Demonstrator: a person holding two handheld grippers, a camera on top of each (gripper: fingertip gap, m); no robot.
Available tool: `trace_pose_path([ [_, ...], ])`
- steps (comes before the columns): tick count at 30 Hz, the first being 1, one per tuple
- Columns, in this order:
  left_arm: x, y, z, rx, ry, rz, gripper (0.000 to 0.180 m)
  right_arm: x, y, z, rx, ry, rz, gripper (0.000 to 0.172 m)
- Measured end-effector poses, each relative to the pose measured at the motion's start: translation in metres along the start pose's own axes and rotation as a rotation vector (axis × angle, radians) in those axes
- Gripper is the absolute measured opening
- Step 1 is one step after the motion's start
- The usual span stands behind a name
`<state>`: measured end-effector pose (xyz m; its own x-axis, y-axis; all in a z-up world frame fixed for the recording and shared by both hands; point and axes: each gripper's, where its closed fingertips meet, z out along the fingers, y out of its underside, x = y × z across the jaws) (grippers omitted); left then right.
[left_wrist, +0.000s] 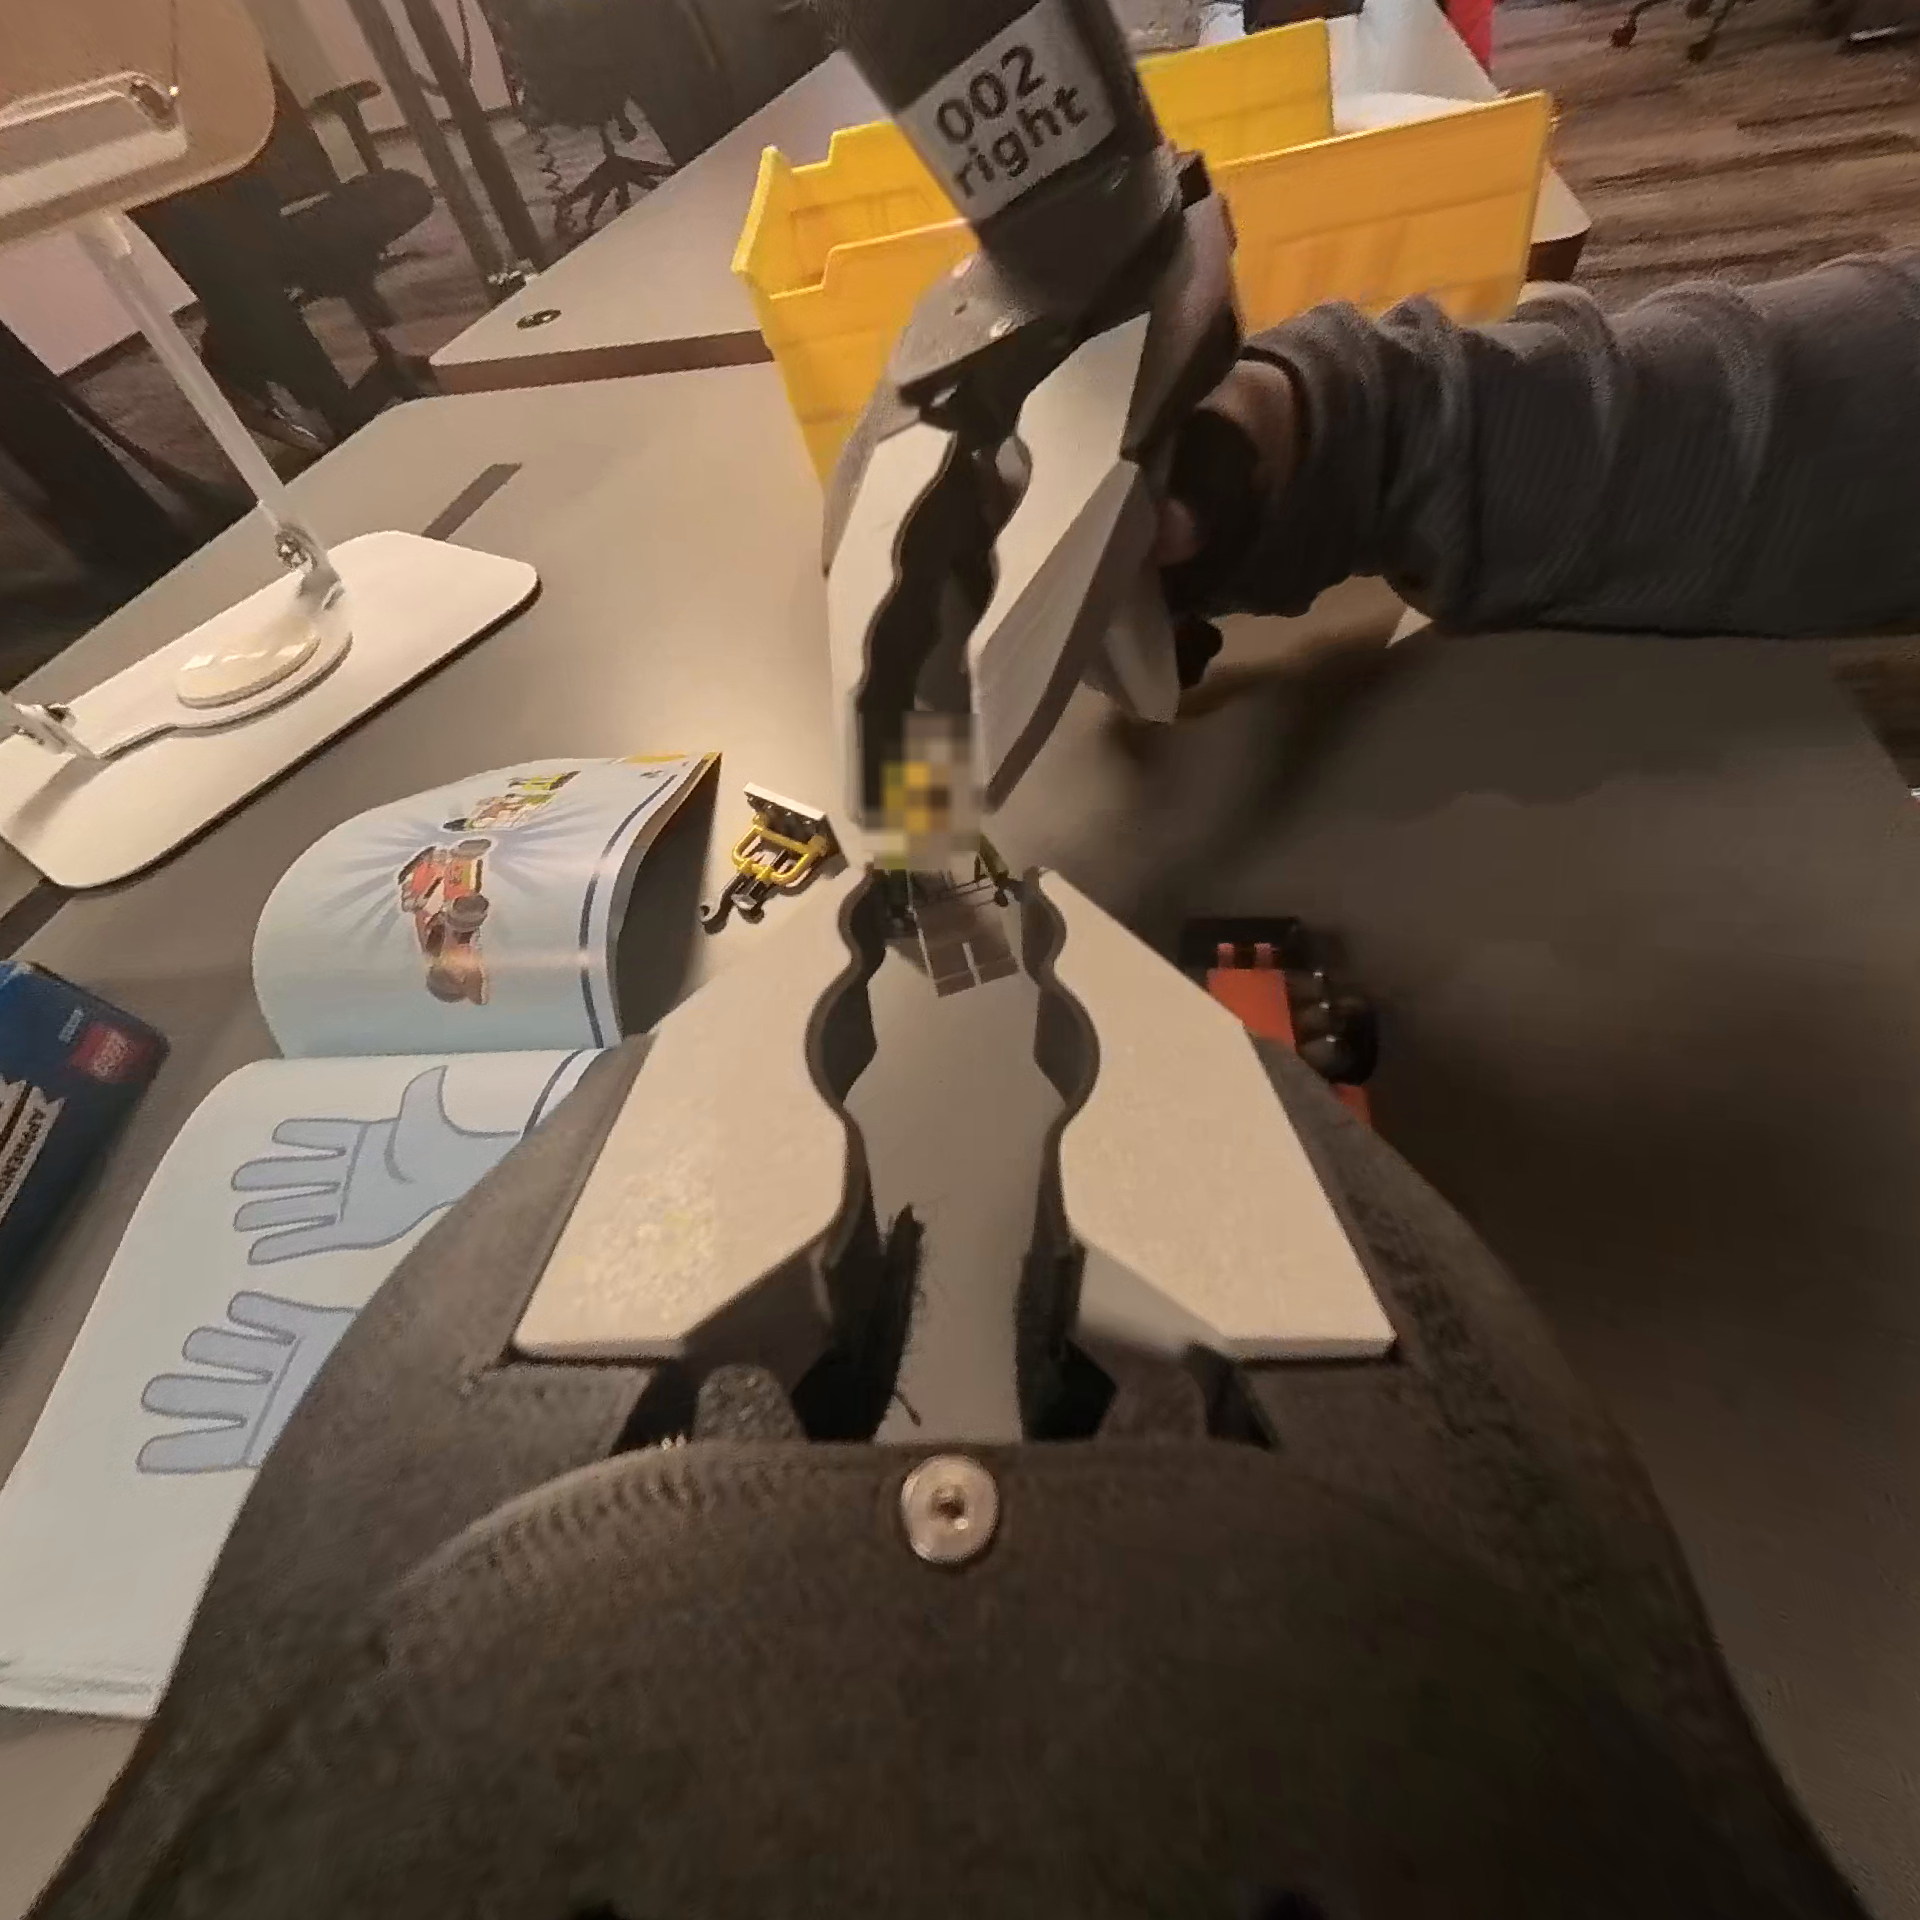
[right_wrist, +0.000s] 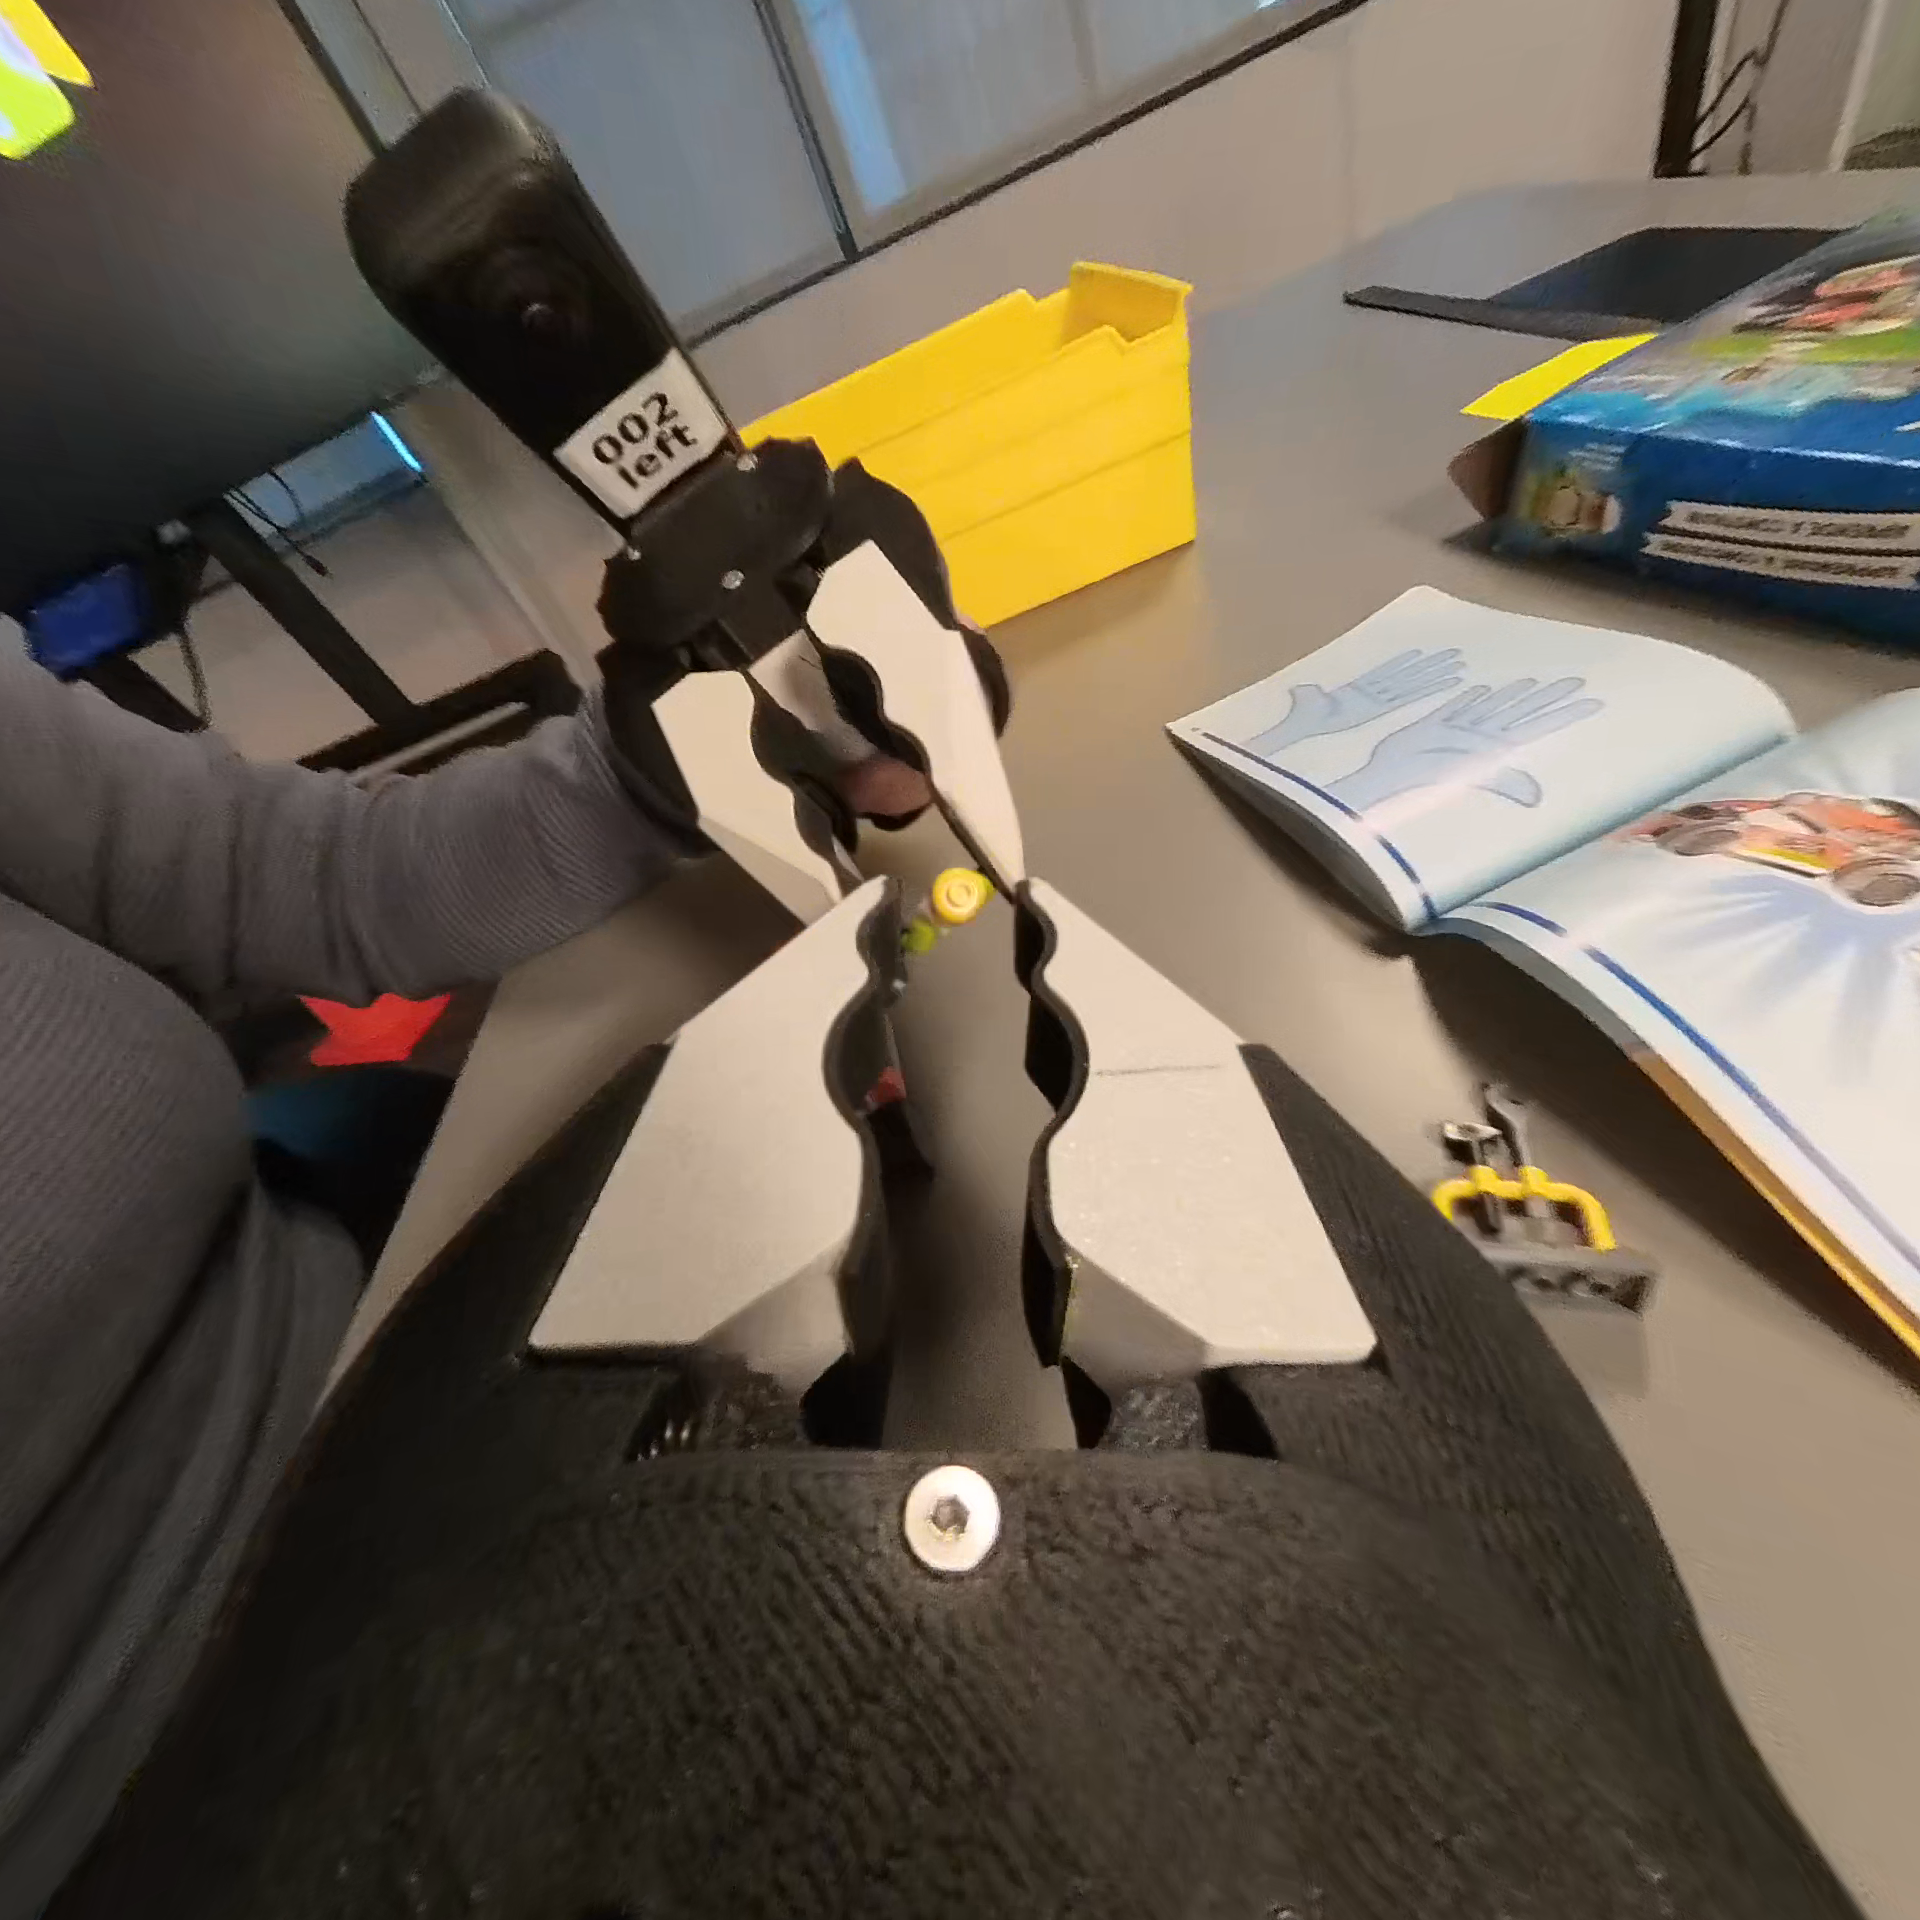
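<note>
1. Straight to the left gripper (left_wrist: 951, 894), centre of the left wrist frame; pinching a minifigure (left_wrist: 961, 951) across the arms, pads against it on both sides as far as can be seen; grey legs dangling toward the camera, tilted, clear of the table (left_wrist: 1455, 935).
2. Over to the right gripper (right_wrist: 954, 899), centre of the right wrist frame; spread, with a gap showing on either side of the figure's yellow head; tips straddling it from above without pressing.
3. Just left of the figure in the left wrist frame: a small yellow-and-black piece (left_wrist: 774, 847) on a white plate, flat on the table; lower right, an orange-and-black toy vehicle (left_wrist: 1288, 1018), partly hidden behind a finger.
4. Head count now; two grippers, one minifigure, one small yellow-and-black piece, one vehicle.
5. Round the edges; one open booklet (left_wrist: 436, 904) at left, one blue box (left_wrist: 62, 1091) at far left, one white lamp base (left_wrist: 260, 665) upper left; one yellow bin (right_wrist: 1039, 468) seen for sure in the right wrist frame.
</note>
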<state>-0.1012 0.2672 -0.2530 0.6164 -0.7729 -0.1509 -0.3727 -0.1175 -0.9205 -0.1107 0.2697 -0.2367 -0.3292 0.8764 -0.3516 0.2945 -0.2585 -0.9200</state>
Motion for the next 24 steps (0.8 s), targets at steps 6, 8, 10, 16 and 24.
trace_pose_path([
  [6, 0.001, 0.002, 0.003, -0.017, -0.016, 0.045, 0.025, 0.0, 0.004, 0.002, 0.015, -0.066, 0.091, 0.01],
  [8, 0.0, 0.003, 0.004, -0.03, -0.032, 0.066, 0.025, 0.001, 0.005, 0.002, 0.009, -0.058, 0.086, 0.009],
  [10, 0.001, 0.003, 0.004, -0.031, -0.038, 0.067, 0.025, 0.001, 0.005, 0.001, -0.001, -0.046, 0.043, 0.009],
  [16, 0.006, -0.019, 0.003, 0.112, 0.17, -0.439, 0.061, -0.015, -0.018, -0.009, 0.114, -0.104, -0.044, 0.009],
  [24, 0.022, -0.052, -0.014, 0.369, 0.548, -0.742, 0.006, -0.037, -0.031, -0.014, 0.223, -0.211, -0.109, 0.009],
])
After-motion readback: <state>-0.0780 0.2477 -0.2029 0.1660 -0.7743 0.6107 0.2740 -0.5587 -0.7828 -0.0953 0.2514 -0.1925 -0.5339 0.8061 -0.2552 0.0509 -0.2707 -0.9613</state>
